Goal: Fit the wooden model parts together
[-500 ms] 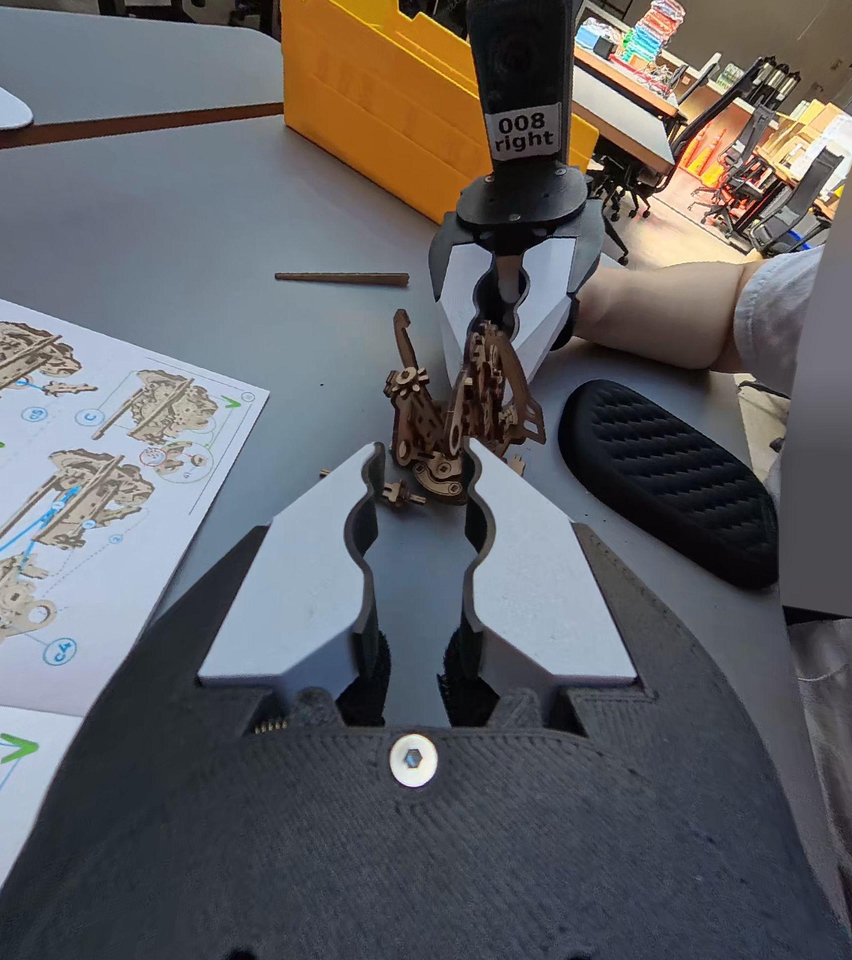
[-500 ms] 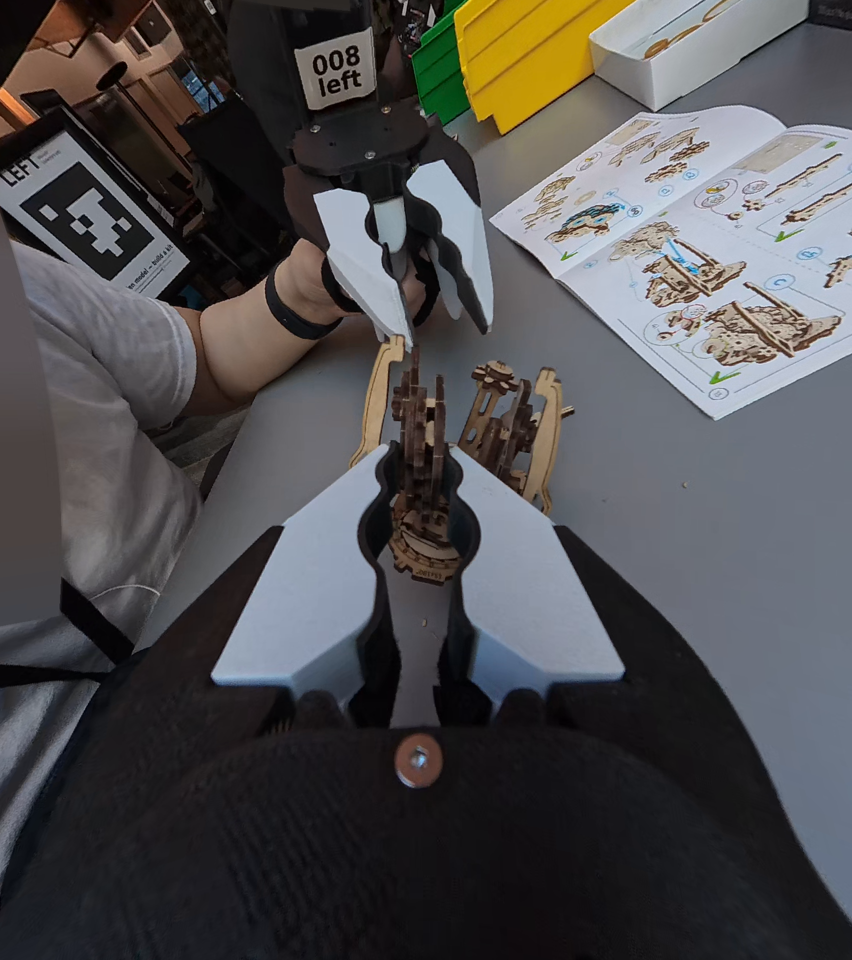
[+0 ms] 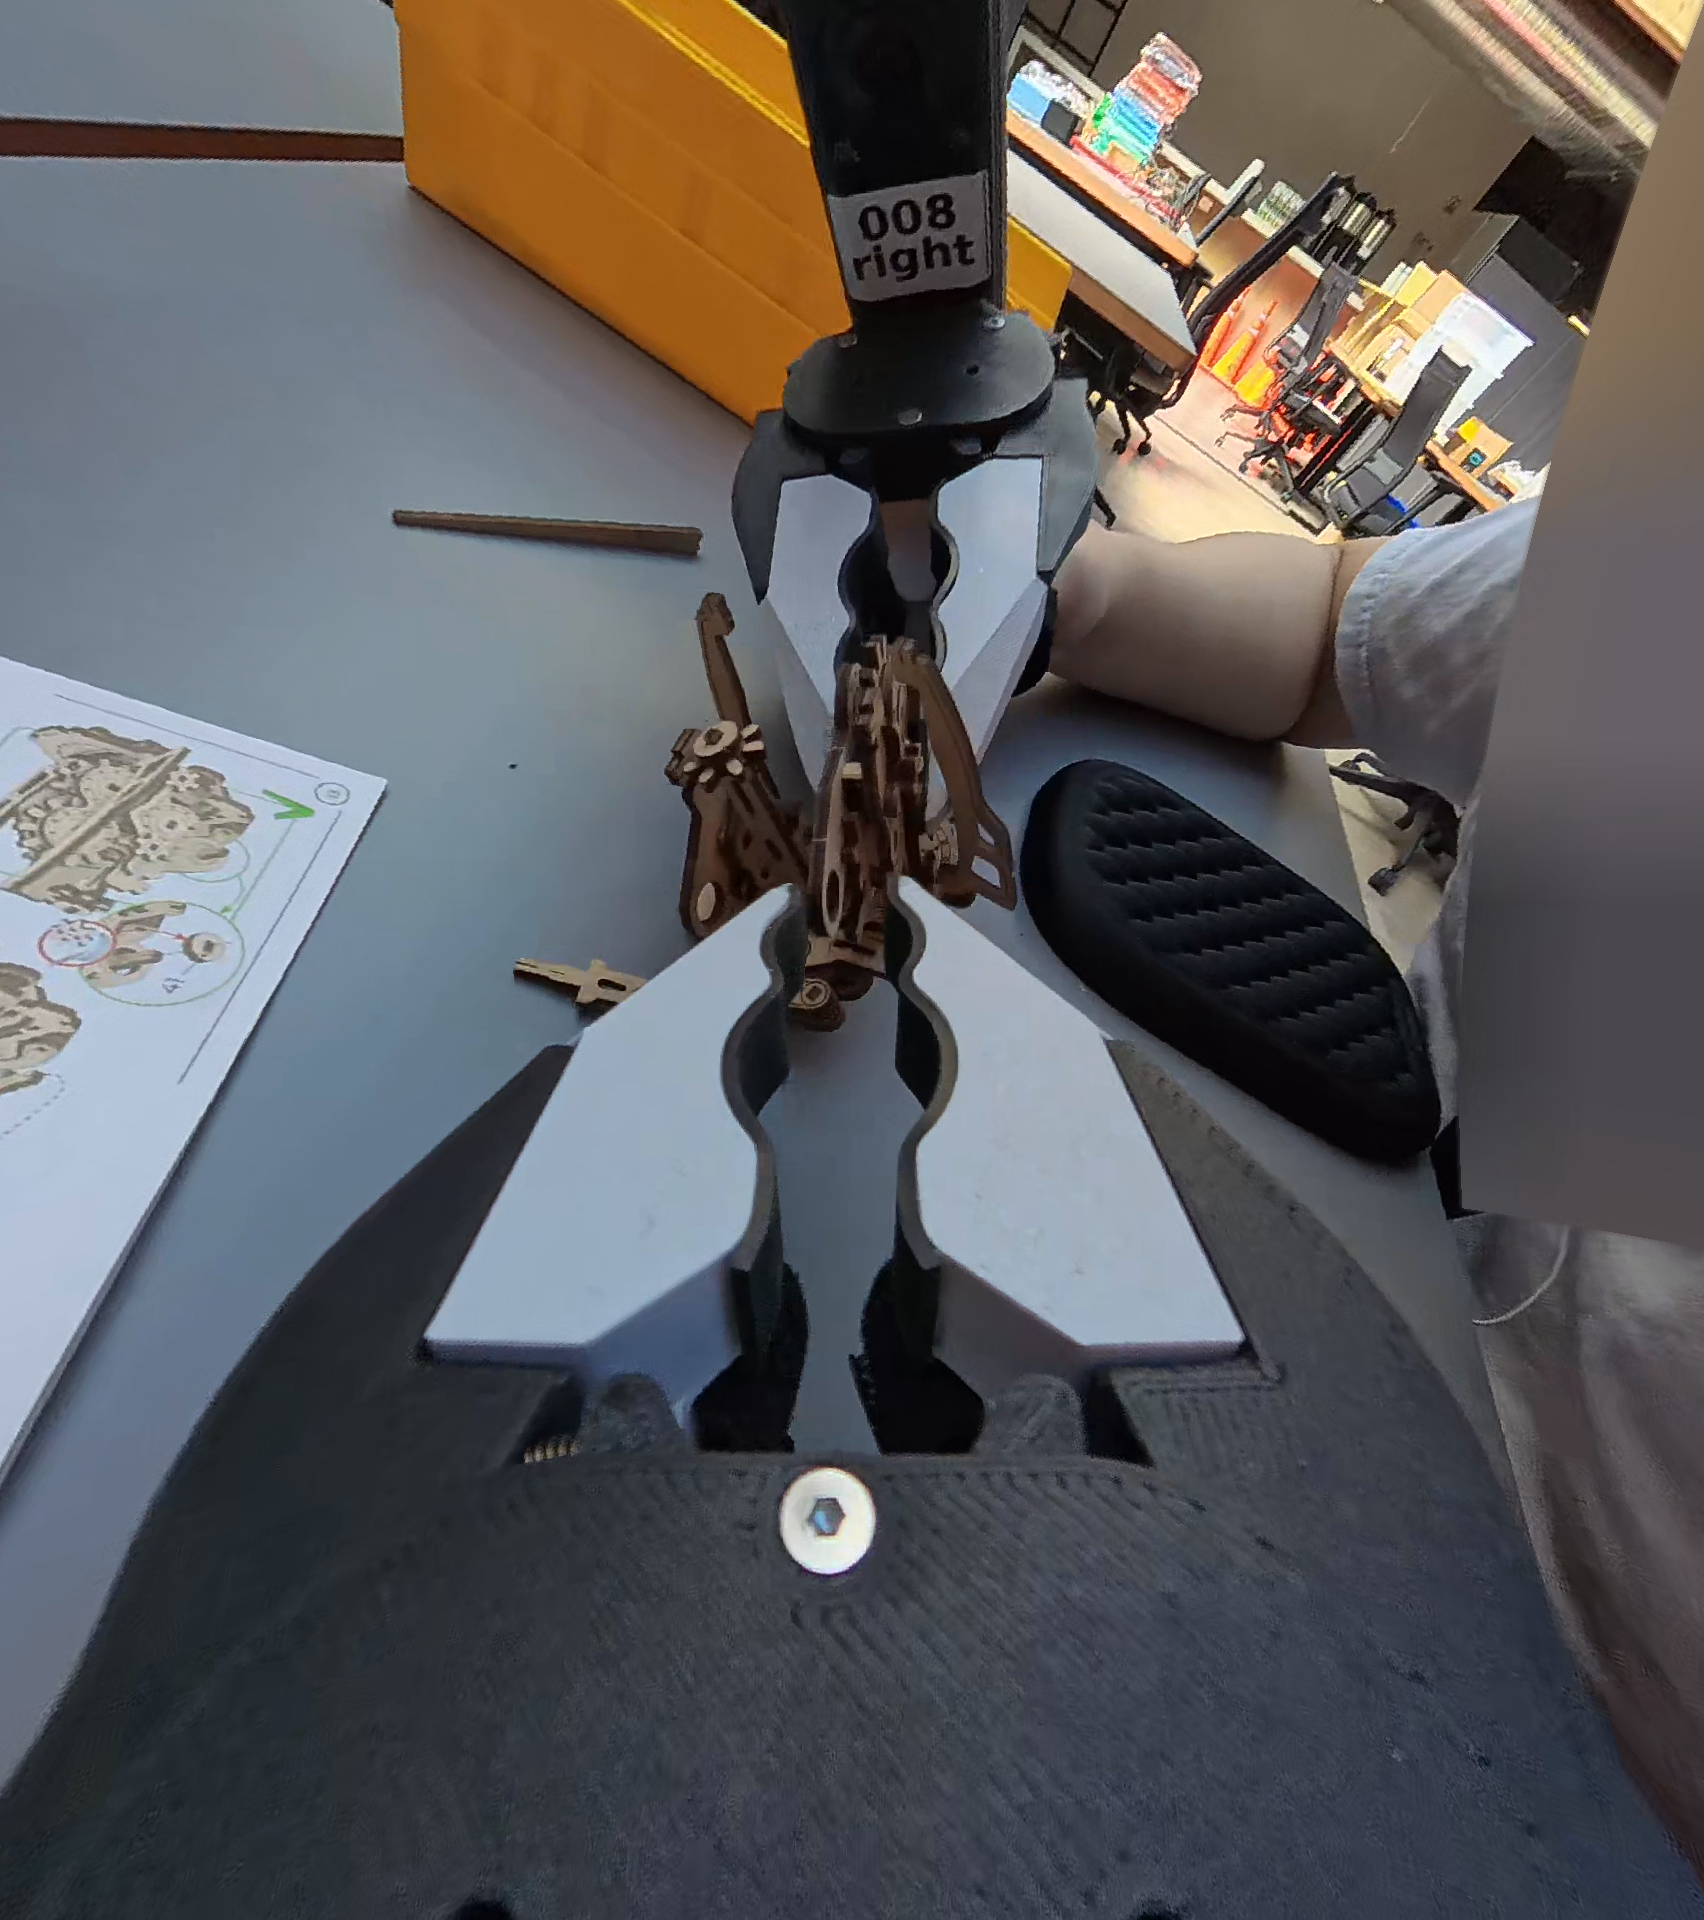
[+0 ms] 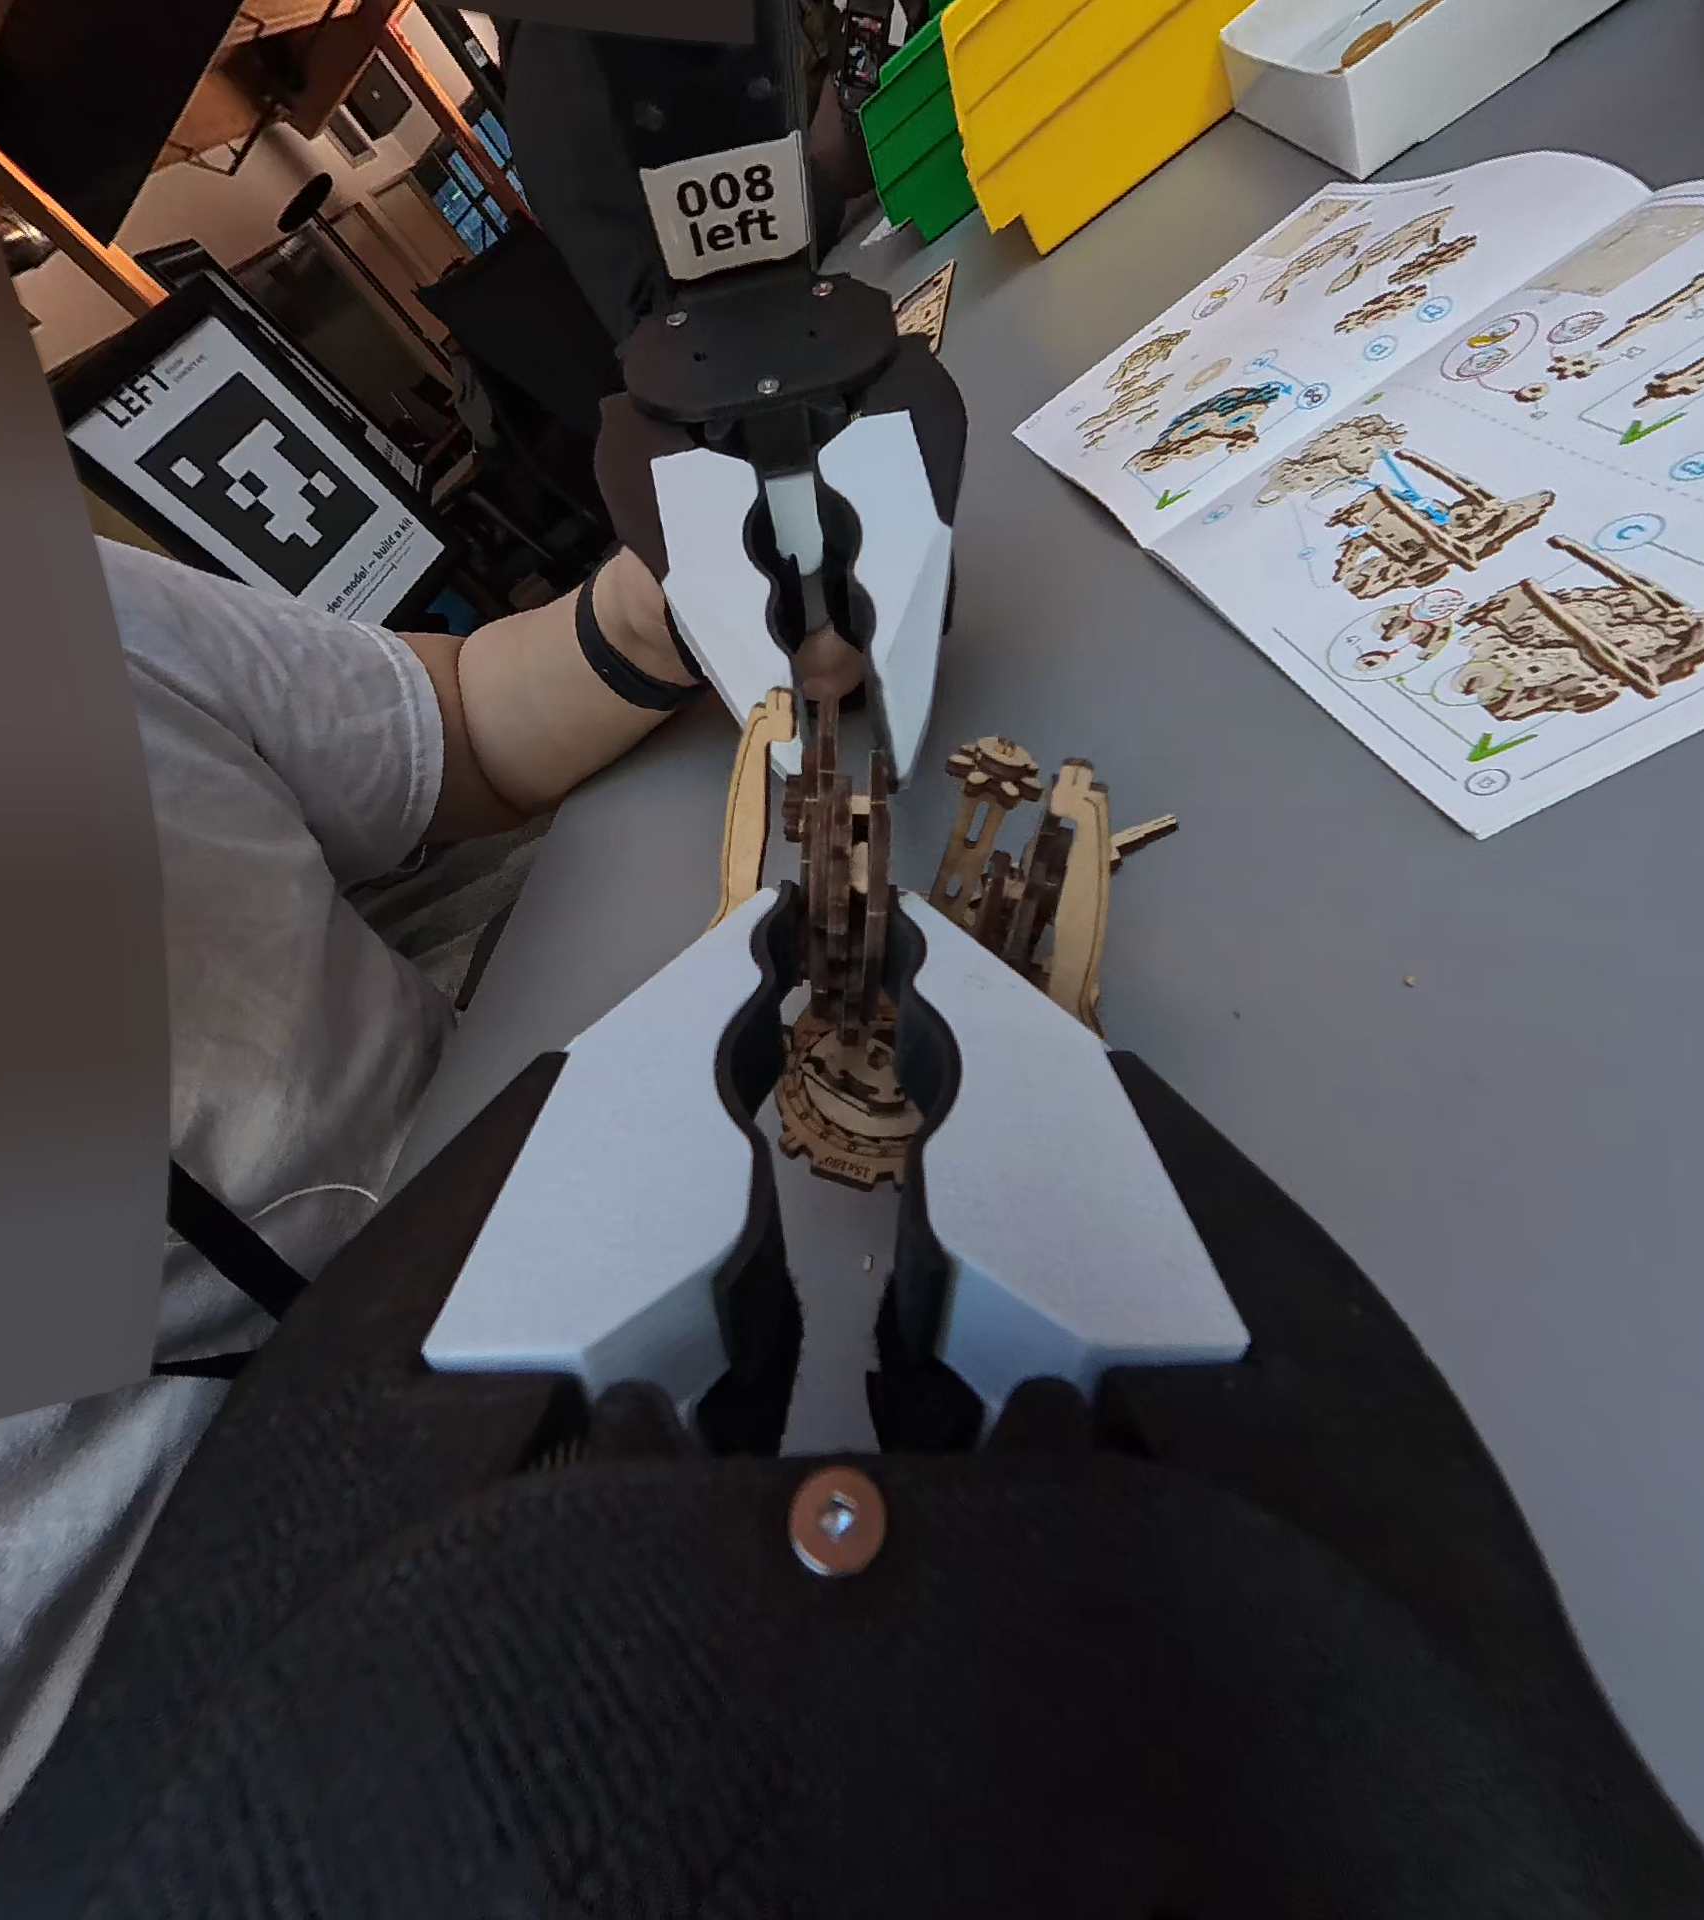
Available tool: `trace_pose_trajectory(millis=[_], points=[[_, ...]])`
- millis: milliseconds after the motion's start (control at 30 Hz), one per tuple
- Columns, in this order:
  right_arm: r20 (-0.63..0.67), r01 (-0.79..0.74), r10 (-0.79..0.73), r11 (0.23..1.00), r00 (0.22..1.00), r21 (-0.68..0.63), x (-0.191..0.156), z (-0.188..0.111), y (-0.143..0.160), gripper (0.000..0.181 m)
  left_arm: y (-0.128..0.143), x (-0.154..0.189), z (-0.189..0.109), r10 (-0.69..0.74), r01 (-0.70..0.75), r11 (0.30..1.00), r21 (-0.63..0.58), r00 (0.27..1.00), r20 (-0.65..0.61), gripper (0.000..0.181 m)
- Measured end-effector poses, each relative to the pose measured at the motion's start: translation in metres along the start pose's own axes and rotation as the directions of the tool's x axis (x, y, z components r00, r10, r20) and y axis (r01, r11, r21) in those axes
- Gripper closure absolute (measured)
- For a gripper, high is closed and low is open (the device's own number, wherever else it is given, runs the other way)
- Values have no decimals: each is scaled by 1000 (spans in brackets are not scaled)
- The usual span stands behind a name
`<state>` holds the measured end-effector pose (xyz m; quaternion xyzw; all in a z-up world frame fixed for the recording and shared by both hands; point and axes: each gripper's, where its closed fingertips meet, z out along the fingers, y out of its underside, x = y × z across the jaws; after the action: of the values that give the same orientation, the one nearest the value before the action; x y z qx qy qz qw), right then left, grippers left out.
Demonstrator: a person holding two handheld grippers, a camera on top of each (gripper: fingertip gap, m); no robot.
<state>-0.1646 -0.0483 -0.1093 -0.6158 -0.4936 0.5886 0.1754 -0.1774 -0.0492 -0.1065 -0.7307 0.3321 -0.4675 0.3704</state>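
Right gripper: my right gripper (image 4: 840, 920) has its grey fingers closed onto the brown laser-cut wooden gear assembly (image 4: 843, 883), which stands upright between the tips over the grey tabletop (image 4: 1450, 1143).
Left gripper: my left gripper (image 3: 840, 914) meets the same gear assembly from the opposite side; its fingers sit narrowly apart around the near end. Whether they actually pinch the wood, I cannot tell.
Gear assembly: held between both tools, near the table edge closest to me; a round engraved wooden disc (image 4: 853, 1117) forms its lower end, between my right fingers.
Second piece: a paler wooden frame section with slotted arms (image 4: 1035, 883) stands just beside the held assembly, on the booklet's side.
Loose parts: a small wooden peg (image 3: 580, 977) lies by my left finger; a thin brown wooden stick (image 3: 547, 530) lies farther off.
Surroundings: an open white illustrated instruction booklet (image 4: 1450, 468), a yellow plastic bin (image 3: 619, 177), and a black textured oval pad (image 3: 1222, 956) by the edge.
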Motion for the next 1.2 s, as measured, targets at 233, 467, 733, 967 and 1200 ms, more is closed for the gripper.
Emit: trace_pose_trajectory(millis=[233,467,733,967,1200], points=[[-22,22,-22,1000,1000,-13,-1,1,2,168,-2,-2,2,4,-4,1000,0,1000,-15,173],[-20,10,-10,1000,1000,-5,-7,0,4,168,-2,4,9,52,-54,998,-31,997,-62,179],[28,-21,21,1000,999,15,-12,-8,-2,166,-7,11,11,47,-54,998,-42,987,-155,180],[22,2,0,994,1000,-109,-10,-16,3,164,-3,13,13,33,-47,997,-68,982,-186,181],[4,73,-74,961,997,-267,-16,-16,6,170,-3,16,14,65,-85,992,-95,979,-193,180]])
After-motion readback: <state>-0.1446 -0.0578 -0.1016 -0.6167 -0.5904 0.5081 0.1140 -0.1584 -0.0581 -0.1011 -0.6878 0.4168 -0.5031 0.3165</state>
